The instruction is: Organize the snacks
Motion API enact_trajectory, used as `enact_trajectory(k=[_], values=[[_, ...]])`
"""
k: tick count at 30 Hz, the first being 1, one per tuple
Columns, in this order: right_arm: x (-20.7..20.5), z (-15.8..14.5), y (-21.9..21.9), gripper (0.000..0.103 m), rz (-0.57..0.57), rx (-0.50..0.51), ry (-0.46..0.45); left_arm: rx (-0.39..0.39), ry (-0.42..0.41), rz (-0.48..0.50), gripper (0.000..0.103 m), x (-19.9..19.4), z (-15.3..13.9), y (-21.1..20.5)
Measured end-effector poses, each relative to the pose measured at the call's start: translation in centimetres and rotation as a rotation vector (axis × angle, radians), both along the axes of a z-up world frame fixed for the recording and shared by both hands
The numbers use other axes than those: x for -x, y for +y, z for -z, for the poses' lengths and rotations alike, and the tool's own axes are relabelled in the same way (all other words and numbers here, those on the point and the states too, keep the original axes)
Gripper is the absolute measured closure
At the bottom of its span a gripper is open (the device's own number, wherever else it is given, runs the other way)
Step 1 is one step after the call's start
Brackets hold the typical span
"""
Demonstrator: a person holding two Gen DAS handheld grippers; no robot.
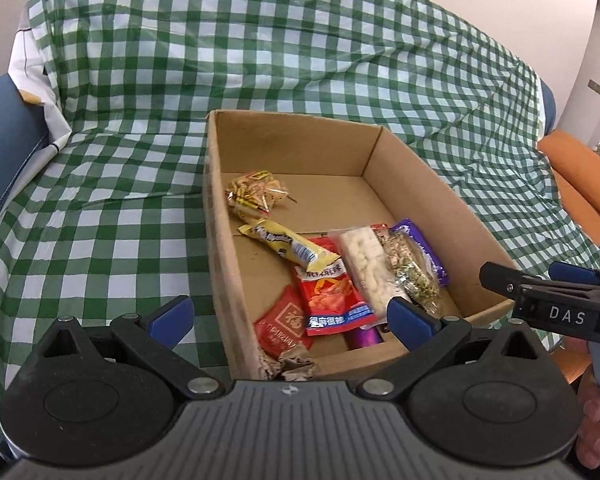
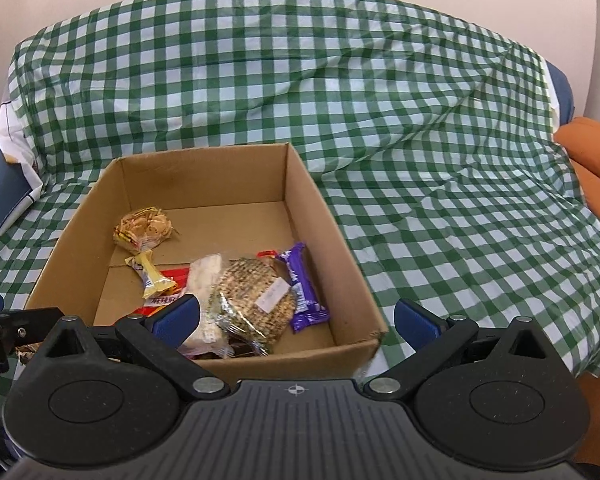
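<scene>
Snacks all sit inside the cardboard box (image 1: 220,216) on the checked cloth (image 1: 140,80), mostly heaped at its near end, which reads like the sorting is about done. Left gripper (image 1: 288,320) hangs spread wide and empty over the box's near-left corner; right gripper (image 2: 296,320) gapes empty over its near-right corner. Only the left view shows the red packets (image 1: 328,292); the right view shows the seeded cracker pack (image 2: 256,296) properly.

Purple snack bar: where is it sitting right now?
The purple snack bar lies inside the cardboard box, along its right wall, right beside the seeded cracker pack. Both views show it there.
</scene>
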State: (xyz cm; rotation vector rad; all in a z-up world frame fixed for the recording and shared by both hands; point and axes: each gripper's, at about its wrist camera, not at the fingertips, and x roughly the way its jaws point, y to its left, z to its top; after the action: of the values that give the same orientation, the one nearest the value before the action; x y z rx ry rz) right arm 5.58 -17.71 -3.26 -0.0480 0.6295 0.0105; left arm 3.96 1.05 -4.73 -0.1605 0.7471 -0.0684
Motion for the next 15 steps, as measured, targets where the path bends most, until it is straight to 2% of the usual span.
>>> enact_trajectory(k=[15], values=[[-0.46, 0.04, 0.59, 0.001, -0.032, 0.012, 0.004, -0.007, 0.004, 0.006, 0.0, -0.23, 0.19, -0.37]])
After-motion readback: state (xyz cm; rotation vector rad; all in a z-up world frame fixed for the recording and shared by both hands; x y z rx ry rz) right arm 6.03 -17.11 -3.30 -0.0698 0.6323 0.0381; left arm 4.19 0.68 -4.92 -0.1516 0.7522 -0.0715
